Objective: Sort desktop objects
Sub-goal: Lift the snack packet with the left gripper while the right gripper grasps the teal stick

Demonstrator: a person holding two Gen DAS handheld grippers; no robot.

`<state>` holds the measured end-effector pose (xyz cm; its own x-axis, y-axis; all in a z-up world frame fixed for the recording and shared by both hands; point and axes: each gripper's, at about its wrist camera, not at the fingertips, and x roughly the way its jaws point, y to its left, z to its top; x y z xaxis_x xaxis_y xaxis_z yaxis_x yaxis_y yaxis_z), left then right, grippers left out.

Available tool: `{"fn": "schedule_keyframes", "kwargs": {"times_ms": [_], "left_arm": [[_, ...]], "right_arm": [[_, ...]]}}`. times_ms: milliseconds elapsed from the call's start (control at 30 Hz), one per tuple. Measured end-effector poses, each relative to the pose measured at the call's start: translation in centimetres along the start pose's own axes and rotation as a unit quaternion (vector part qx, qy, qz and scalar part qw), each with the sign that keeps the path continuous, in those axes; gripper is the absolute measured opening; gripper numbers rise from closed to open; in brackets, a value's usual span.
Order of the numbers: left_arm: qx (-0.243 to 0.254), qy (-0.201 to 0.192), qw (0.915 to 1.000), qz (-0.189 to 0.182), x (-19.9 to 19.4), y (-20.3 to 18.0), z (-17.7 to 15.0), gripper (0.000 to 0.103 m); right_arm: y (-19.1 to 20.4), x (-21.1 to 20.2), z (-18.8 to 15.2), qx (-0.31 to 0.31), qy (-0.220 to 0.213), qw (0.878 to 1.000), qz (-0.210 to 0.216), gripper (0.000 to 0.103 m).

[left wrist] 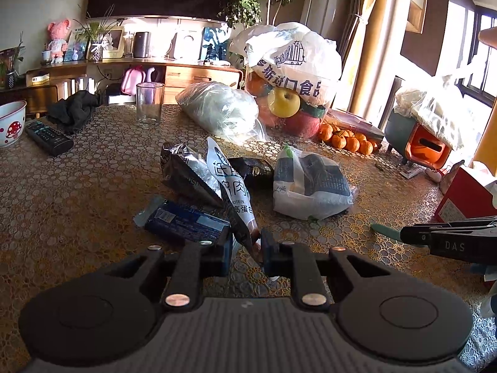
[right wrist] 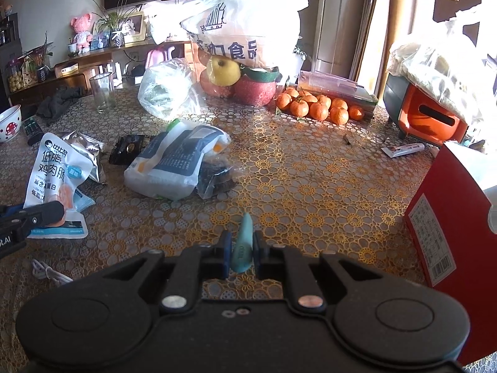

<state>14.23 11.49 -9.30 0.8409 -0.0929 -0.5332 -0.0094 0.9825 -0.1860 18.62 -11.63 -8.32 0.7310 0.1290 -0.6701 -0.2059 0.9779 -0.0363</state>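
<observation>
My left gripper [left wrist: 247,250] is shut on the lower edge of a white snack pouch [left wrist: 231,192] with dark Chinese lettering, which stands up from the jaws. The same white snack pouch [right wrist: 51,171] shows at the left of the right wrist view, the left gripper [right wrist: 46,213] pinching its bottom. My right gripper [right wrist: 242,253] is shut on a small teal tube-like object [right wrist: 243,242] that points forward. From the left wrist view the right gripper [left wrist: 410,237] and the teal object [left wrist: 385,233] appear at the right edge. A blue packet [left wrist: 186,223], a silver foil bag [left wrist: 186,171] and a white-and-blue bag [left wrist: 310,183] lie close by.
A glass [left wrist: 149,104], remote [left wrist: 48,136], mushroom bowl [left wrist: 11,122], dark cloth [left wrist: 74,108], clear plastic bag [left wrist: 222,110], big fruit bag [left wrist: 292,74] and mandarins [right wrist: 316,107] sit toward the table's back. A red box [right wrist: 450,217] stands at right, an orange-and-green appliance [right wrist: 425,115] behind it. A white cable [right wrist: 46,272] lies near left.
</observation>
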Motion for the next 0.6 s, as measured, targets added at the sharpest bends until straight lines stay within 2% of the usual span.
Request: {"fn": "schedule_keyframes", "kwargs": {"times_ms": [200,433,467,500,600], "left_arm": [[-0.006,-0.006,1.0000,-0.001,-1.1,-0.7,0.5,0.018],[-0.008,-0.004,1.0000,-0.003,-2.4,-1.9,0.4,0.018],[-0.009,-0.006,0.9999,-0.003,-2.6,-2.1,0.4,0.018],[-0.011,-0.007,0.9999,-0.005,-2.7,-2.2,0.4,0.018],[-0.011,-0.008,0.9999,-0.008,-3.1,-2.5,0.4,0.018]], "right_arm": [[-0.9,-1.5,-0.2,0.004,-0.007,1.000,0.004,0.008],[-1.5,-2.8,-0.5,0.008,-0.015,1.000,0.017,0.008],[-1.6,-2.9,-0.5,0.009,-0.016,1.000,0.019,0.007],[-1.7,-3.1,-0.5,0.010,-0.017,1.000,0.022,0.000],[-2.1,-3.5,-0.5,0.014,-0.022,0.999,0.025,0.000]]}}
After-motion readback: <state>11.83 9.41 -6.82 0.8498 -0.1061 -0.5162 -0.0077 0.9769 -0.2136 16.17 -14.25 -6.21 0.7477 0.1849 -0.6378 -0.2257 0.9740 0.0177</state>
